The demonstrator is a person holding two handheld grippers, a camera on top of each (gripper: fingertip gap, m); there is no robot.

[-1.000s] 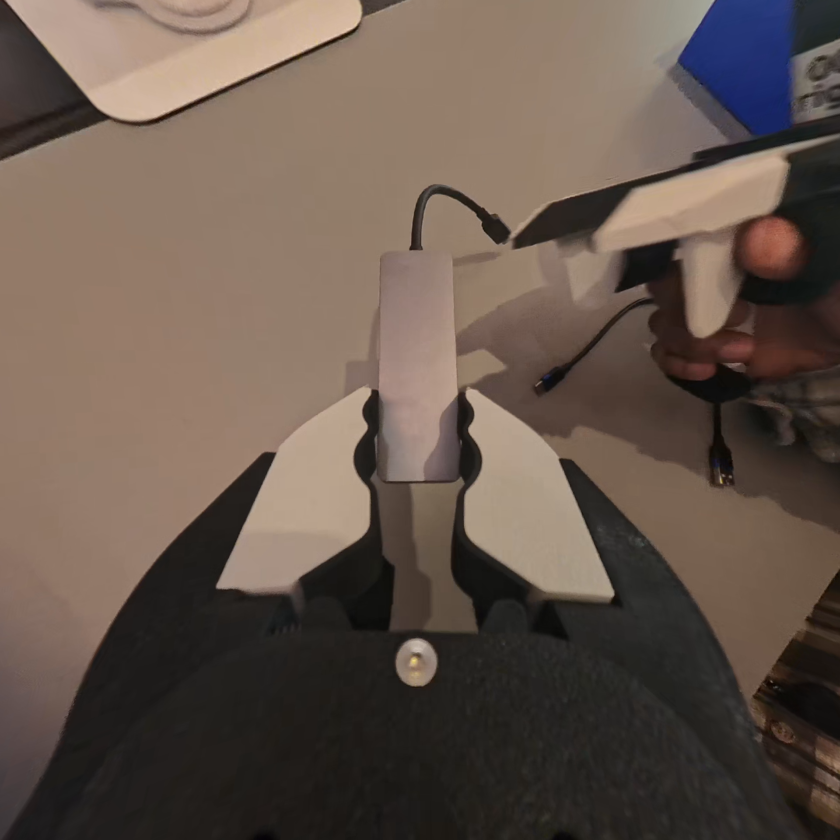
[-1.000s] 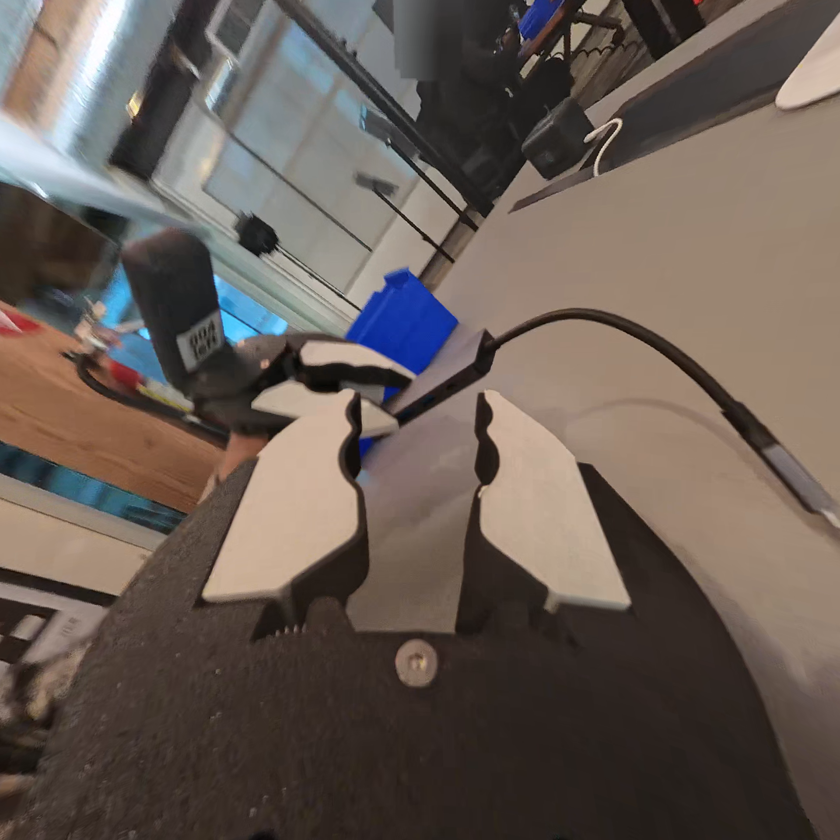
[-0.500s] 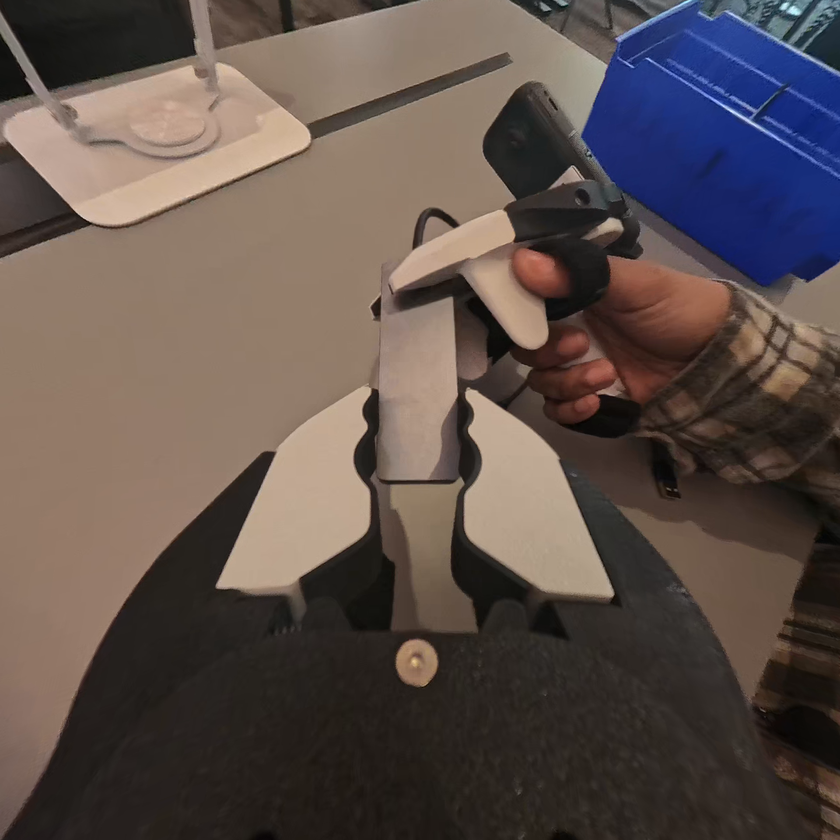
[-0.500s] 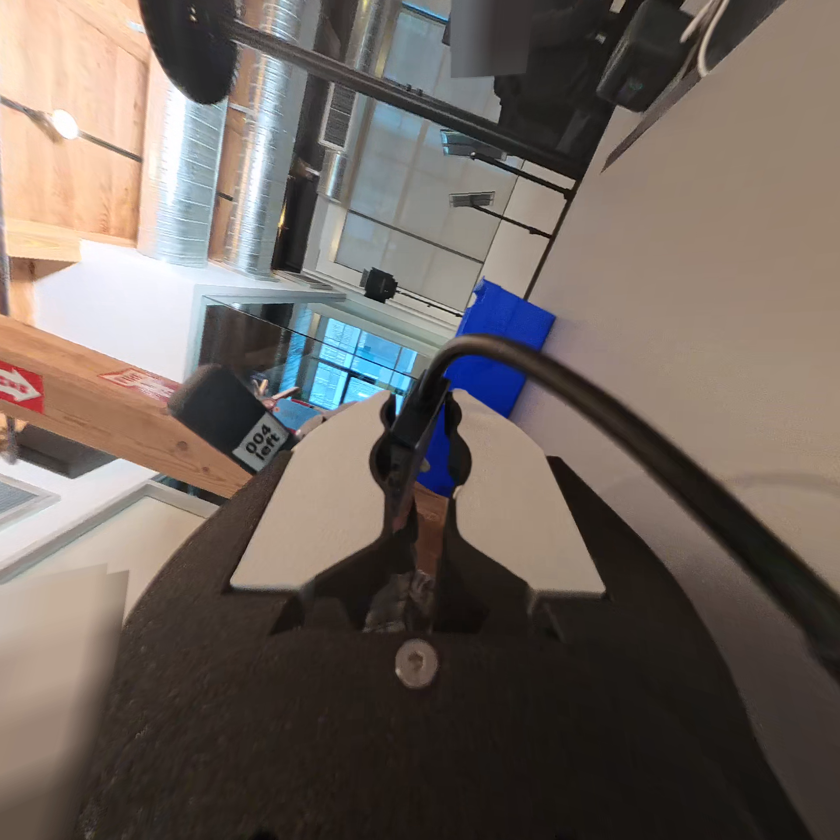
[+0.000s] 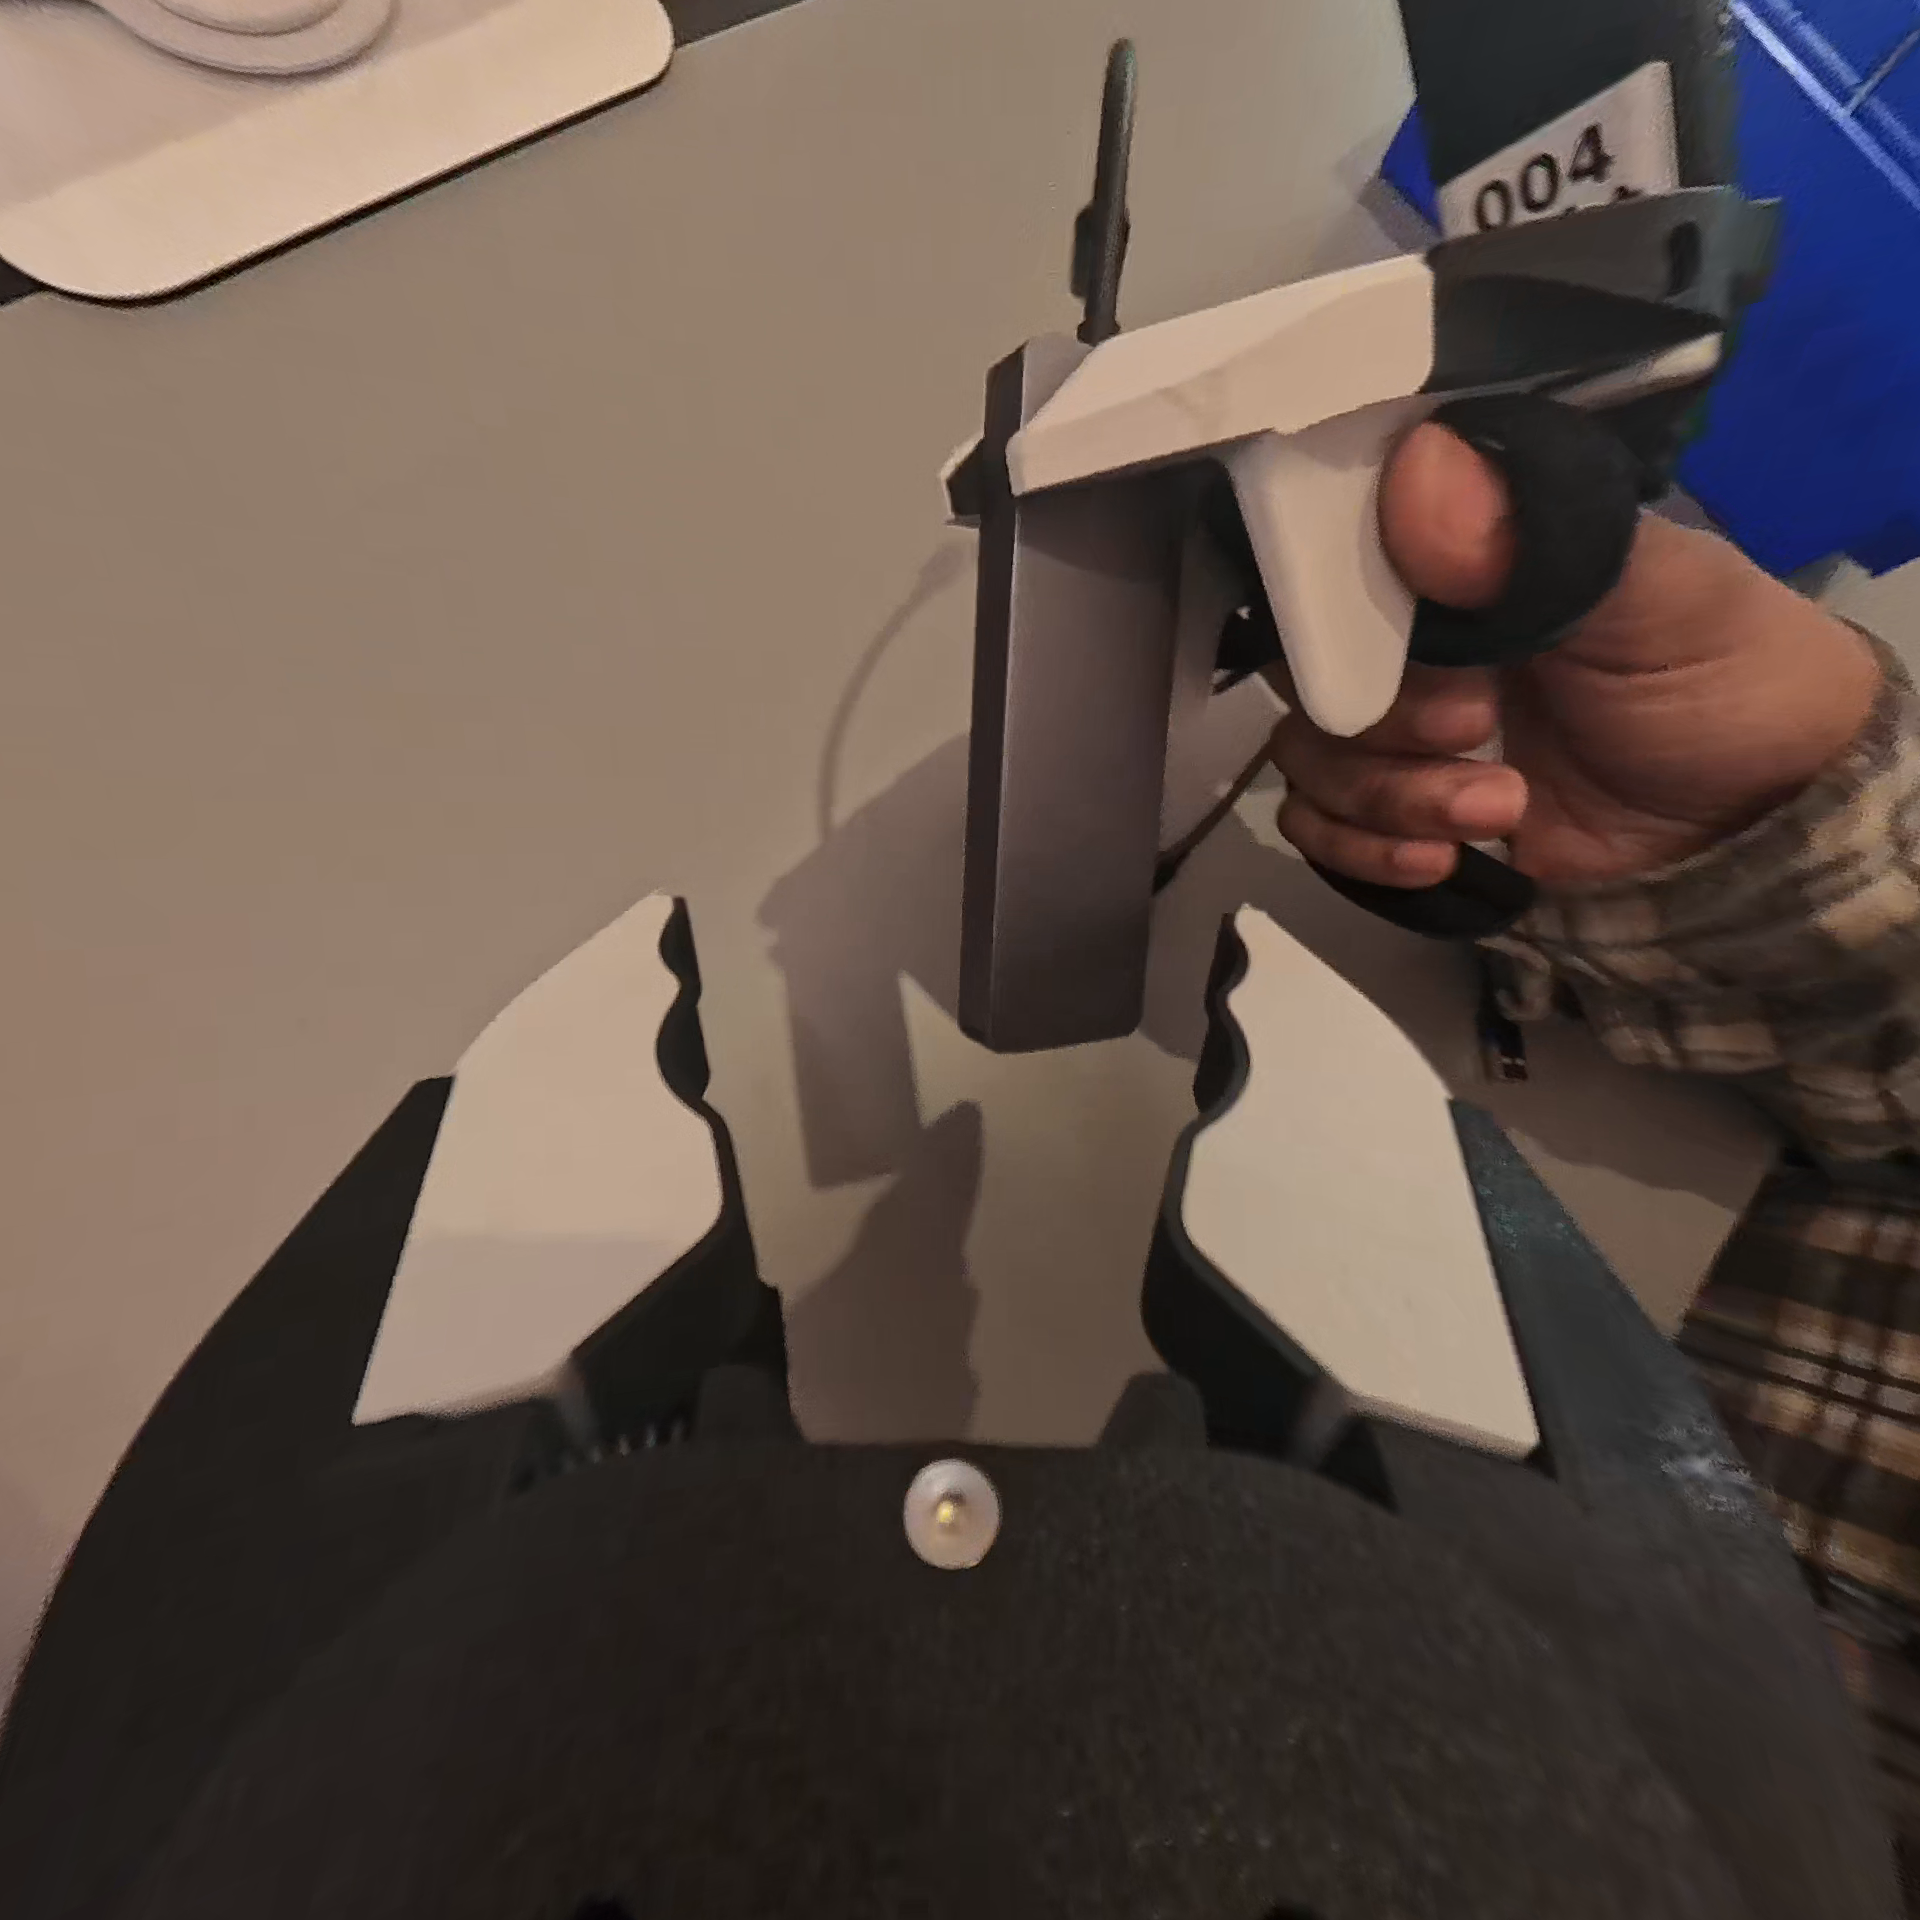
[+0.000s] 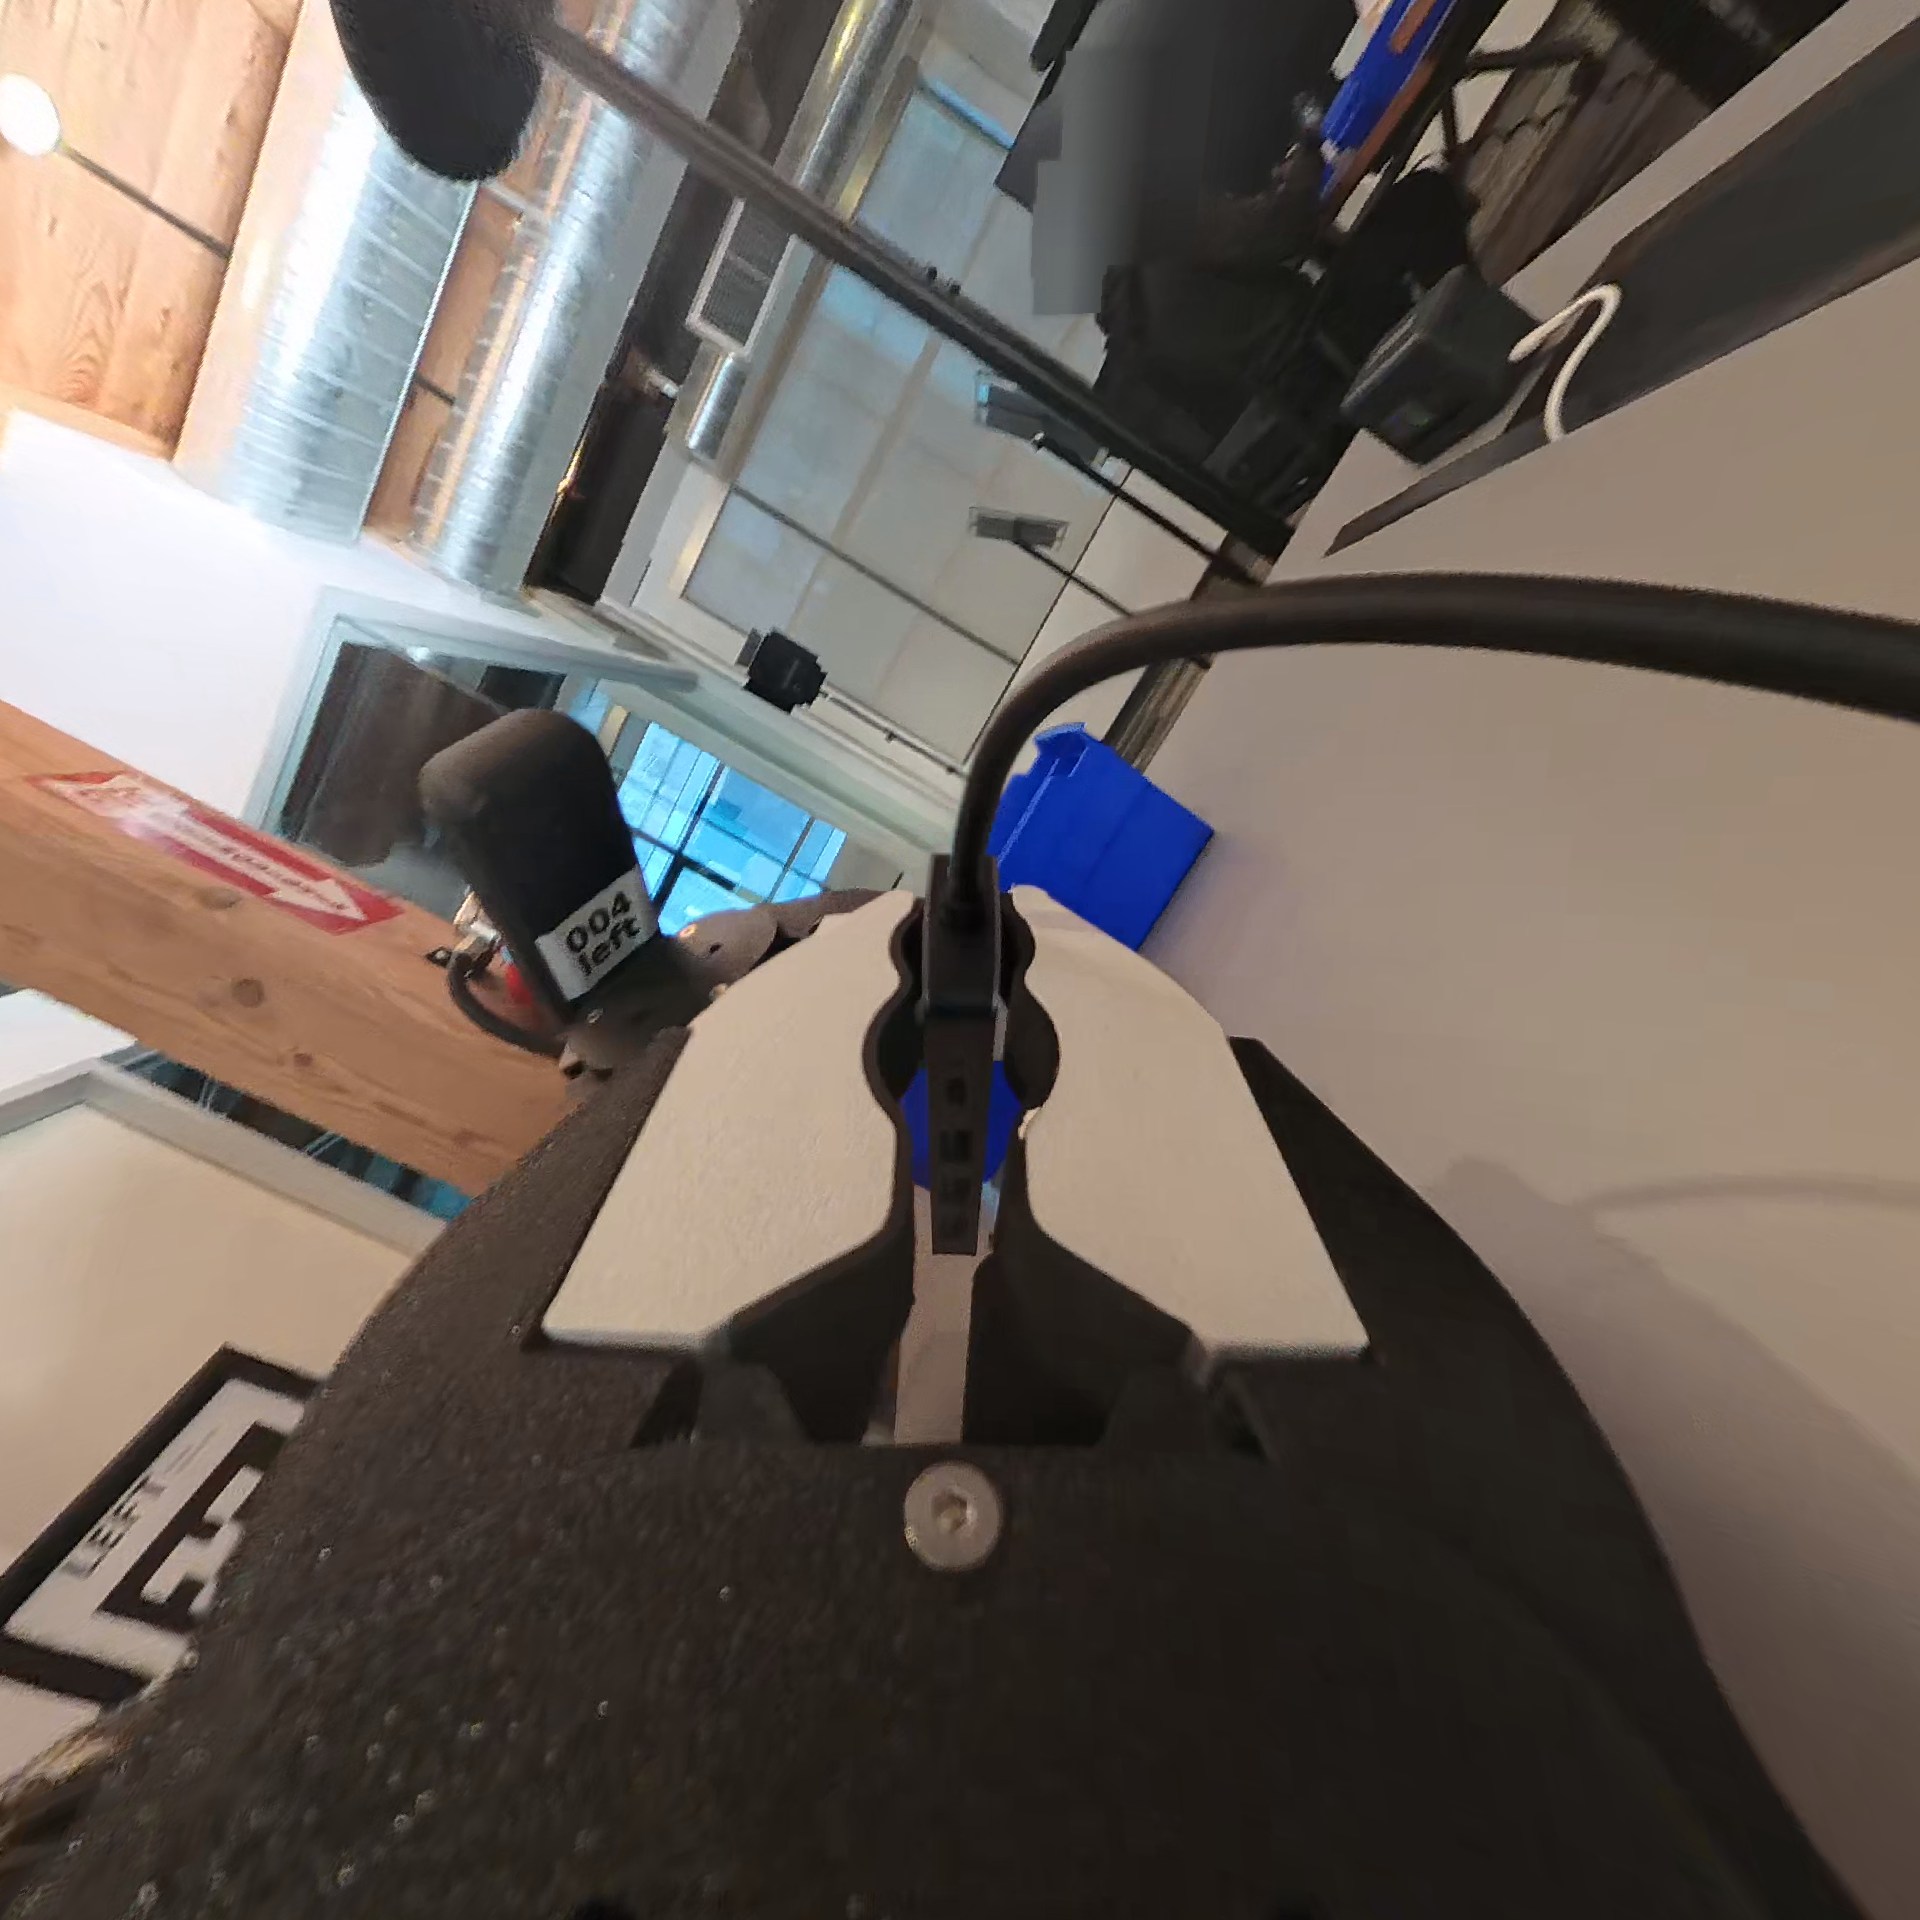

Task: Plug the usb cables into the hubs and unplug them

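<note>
At the far left of the left wrist view a white flat base [image 5: 312, 135] lies on the grey worktop [image 5: 416, 623]. The left claw [image 5: 951, 925] stands wide, its jaws empty and apart from the hub. Between and just past them the grey hub [image 5: 1060, 727] hangs above the worktop, tilted on edge, its black cable [image 5: 1107, 197] rising from the far end. The right claw [image 5: 987, 436] is clamped across that far end, gripped by a hand [image 5: 1621, 727] in a plaid sleeve. A loose usb plug [image 5: 1507, 1049] lies under the wrist. A blue bin [image 5: 1849, 364] sits at the far right. The right wrist view shows its claw [image 6: 961, 966] closed narrow on the hub [image 6: 956, 1122].
</note>
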